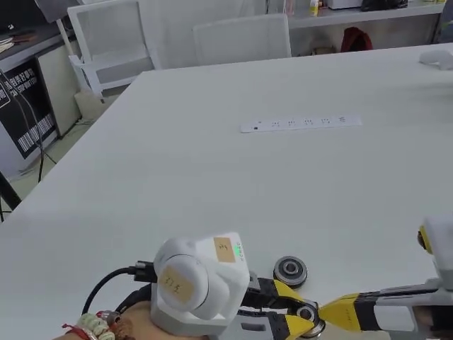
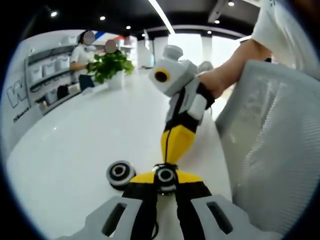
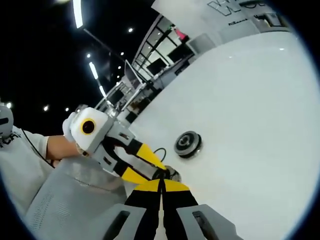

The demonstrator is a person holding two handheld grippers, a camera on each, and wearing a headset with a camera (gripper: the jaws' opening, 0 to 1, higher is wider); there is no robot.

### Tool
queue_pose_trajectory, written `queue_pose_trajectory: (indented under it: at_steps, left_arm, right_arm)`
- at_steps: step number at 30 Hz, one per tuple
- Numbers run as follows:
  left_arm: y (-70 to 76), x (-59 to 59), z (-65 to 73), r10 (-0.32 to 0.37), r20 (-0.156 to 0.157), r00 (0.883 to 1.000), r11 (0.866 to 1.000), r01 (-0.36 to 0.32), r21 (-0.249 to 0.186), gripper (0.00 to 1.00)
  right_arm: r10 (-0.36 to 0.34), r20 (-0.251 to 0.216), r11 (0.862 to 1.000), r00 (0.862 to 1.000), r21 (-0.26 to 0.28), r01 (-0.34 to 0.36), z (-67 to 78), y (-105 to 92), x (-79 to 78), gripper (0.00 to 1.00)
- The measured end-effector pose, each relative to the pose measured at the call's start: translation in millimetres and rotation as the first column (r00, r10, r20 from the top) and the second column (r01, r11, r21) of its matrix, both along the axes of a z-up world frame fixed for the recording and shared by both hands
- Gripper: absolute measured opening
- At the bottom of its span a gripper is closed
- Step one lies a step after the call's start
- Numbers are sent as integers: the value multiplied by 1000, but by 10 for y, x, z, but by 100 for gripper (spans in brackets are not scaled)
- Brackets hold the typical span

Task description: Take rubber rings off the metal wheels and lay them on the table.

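Ring-stripping is the step in hand, by my reading: the left gripper (image 2: 165,178) is clenching a metal wheel (image 2: 165,175) between its yellow tips, holding it low over the white table (image 1: 212,163) at the 6 o'clock edge of the head view. The right gripper (image 3: 161,184) is pointing in nose-on from 3 o'clock with its jaws pressed together, tips meeting the wheel's rim. Whether those tips are pinching any rubber I cannot tell (yellow plastic is crowding the held wheel's band in every view). A second wheel (image 1: 290,270) is lying flat on the table just beside the pair, at about 11 o'clock from the held one in the head view. Its dark rubber ring (image 2: 111,176) is looking seated on the hub, so that one is waiting its turn. The next move is probably calling for the right tips to catch the ring's edge and peel it outward while the left clamp is bracing the hub, then lay it on bare tabletop. The head view is showing a power strip (image 1: 301,124) well off at 12 o'clock and open table for laying rings. The left gripper view is giving the plainest look at the wheel's face seated in its own jaws, and the right gripper view is showing its own jaws closed to a thin seam.
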State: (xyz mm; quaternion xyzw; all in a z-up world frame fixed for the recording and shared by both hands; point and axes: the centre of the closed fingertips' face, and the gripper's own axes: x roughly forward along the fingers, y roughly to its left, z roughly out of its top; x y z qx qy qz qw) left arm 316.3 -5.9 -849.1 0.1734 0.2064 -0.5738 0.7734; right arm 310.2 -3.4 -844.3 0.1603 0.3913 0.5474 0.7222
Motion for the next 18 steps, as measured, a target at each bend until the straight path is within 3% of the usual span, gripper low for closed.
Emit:
queue_pose_trajectory:
  at_steps: [11,18]
  left_arm:
    - [-1,-2,0,-1,4,1000,1000,1,1,14]
    - [-2,-2,0,1,5,1000,1000,-1,1,14]
  right_arm:
    - [16,25,1000,1000,-14,-16,8,21,-5,0]
    - [33,44,999,998,17,-34,80,53,-21,0]
